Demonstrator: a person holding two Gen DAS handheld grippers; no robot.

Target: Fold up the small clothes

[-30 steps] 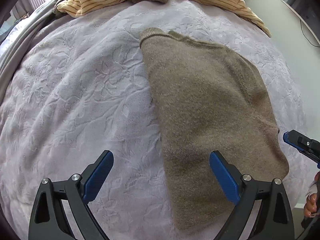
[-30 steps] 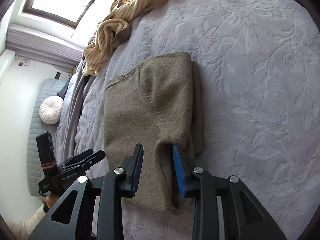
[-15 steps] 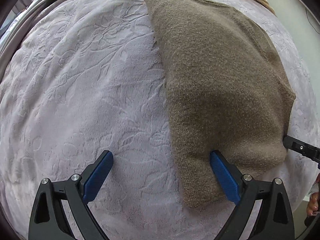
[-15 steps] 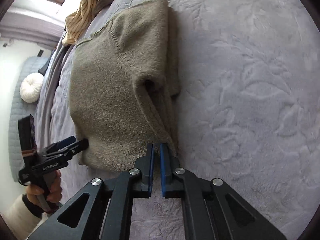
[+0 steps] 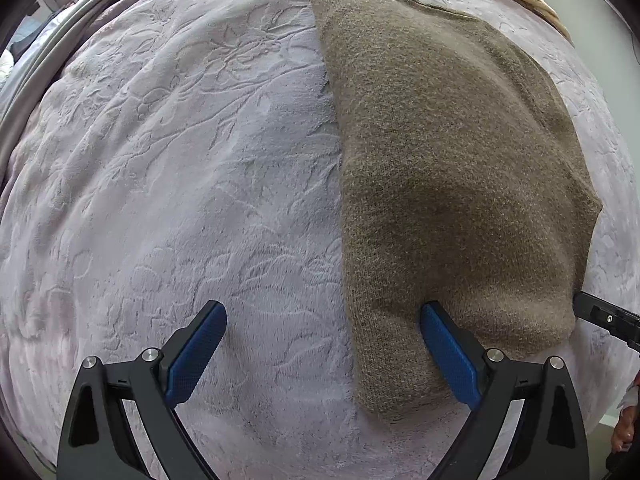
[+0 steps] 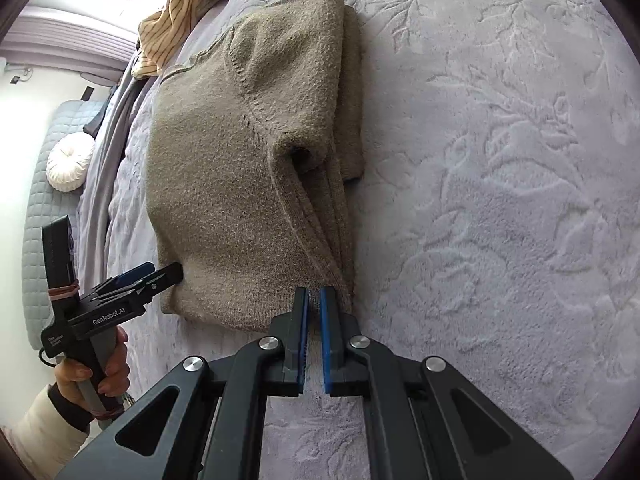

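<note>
Right gripper [image 6: 314, 292] clamped shut on near hem corner of brown knit sweater [image 6: 244, 160], pinching bunched layers at right folded edge; likely anchoring that corner for next fold. Left gripper [image 5: 324, 346] fingers spread wide open, straddling sweater's left edge at near hem: right finger [image 5: 448, 354] over knit, left finger [image 5: 196, 354] over bare bed cover [image 5: 180, 180]. Nothing gripped there yet; probably lining up to pinch other hem corner. Sweater flat on quilted lavender bed cover, sleeves already folded in, narrow rectangle, collar at far end, fuzzy thick knit, sleeve opening gaping near right edge. Striped tan garment [image 6: 180, 12] heaped beyond collar, apart from sweater. Judged mid-fold: 2 corners needed before doubling lengthwise.
</note>
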